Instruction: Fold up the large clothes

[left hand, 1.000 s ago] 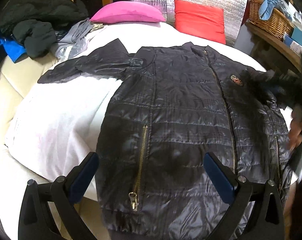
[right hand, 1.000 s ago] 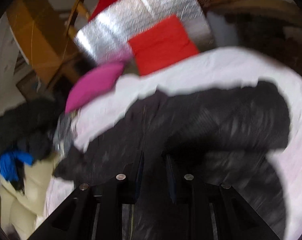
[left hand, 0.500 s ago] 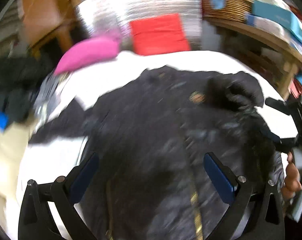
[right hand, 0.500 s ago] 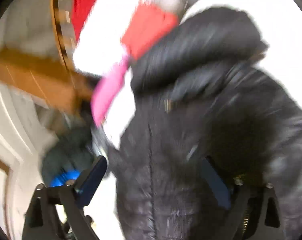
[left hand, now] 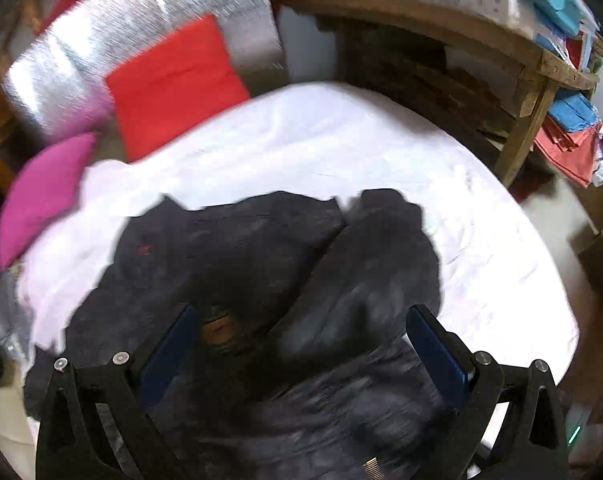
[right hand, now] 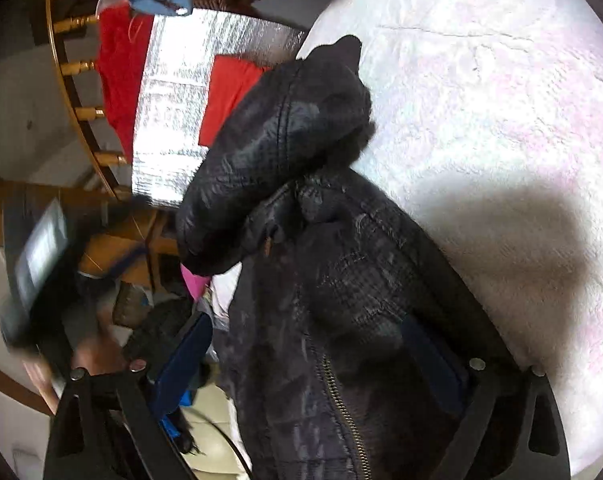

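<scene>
A dark quilted jacket (left hand: pixel 237 272) with a gold zip lies on the white bed sheet (left hand: pixel 381 152). One sleeve (left hand: pixel 365 280) is folded in across the jacket's front. My left gripper (left hand: pixel 301 344) is open and empty, hovering over the jacket. In the right wrist view the jacket (right hand: pixel 333 280) fills the middle, its folded sleeve (right hand: pixel 277 152) bunched at the top. My right gripper (right hand: pixel 313 360) is open with the jacket cloth lying between its blue pads, not pinched.
A red cushion (left hand: pixel 173 84) and a pink cushion (left hand: pixel 41 192) lean on a silver panel (left hand: pixel 101 48) at the bed's head. A wooden shelf (left hand: pixel 461 40) with boxes stands right of the bed. Other clothes lie at the bed's left edge (right hand: pixel 161 328).
The right gripper has carried the sleeve over the jacket's front and opened. The left gripper has swung right, toward the folded sleeve. Both views have rotated.
</scene>
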